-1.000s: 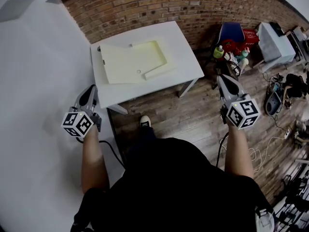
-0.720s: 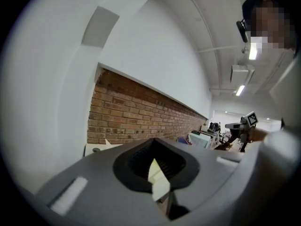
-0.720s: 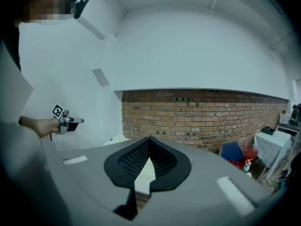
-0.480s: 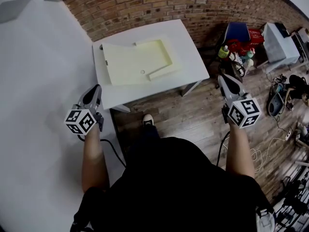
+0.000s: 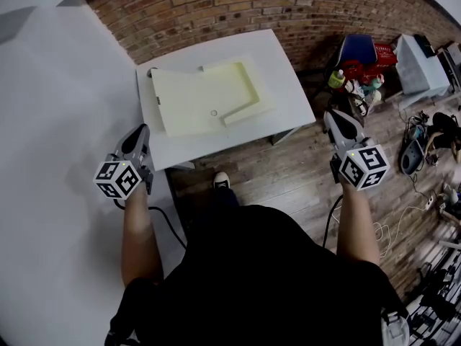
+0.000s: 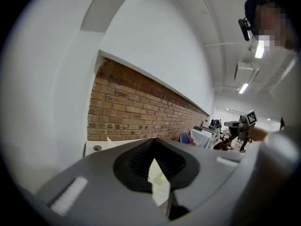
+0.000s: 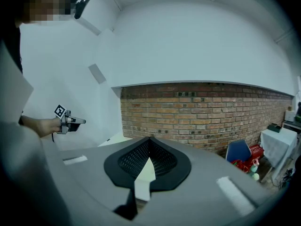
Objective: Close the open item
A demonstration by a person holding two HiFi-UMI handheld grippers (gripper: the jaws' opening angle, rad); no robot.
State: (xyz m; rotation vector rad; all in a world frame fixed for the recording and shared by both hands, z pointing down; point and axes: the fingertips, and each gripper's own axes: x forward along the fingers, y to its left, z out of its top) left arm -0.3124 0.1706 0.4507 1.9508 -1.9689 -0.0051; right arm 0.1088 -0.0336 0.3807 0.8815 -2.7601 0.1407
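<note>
A pale yellow flat case (image 5: 205, 96) lies open on the white table (image 5: 284, 85), with a raised flap along its right part. My left gripper (image 5: 141, 130) hovers just off the table's near left corner, jaws shut and empty. My right gripper (image 5: 332, 116) is held over the wooden floor beside the table's near right corner, also shut with nothing in it. In the left gripper view the closed jaws (image 6: 153, 144) point toward the brick wall, and the table edge (image 6: 94, 147) shows just past them. The right gripper view shows its jaws (image 7: 149, 140) closed the same way.
A brick wall (image 5: 238, 9) runs behind the table and a white wall (image 5: 50, 121) stands on the left. At the right are a blue chair (image 5: 353, 47), a red basket (image 5: 374, 55), bottles (image 5: 336, 78), a white-draped stand (image 5: 419, 62) and cables (image 5: 425, 132) on the wooden floor.
Both grippers stay shut and roughly where they were. The view has shifted slightly, so the table and case sit a little further right and nearer.
</note>
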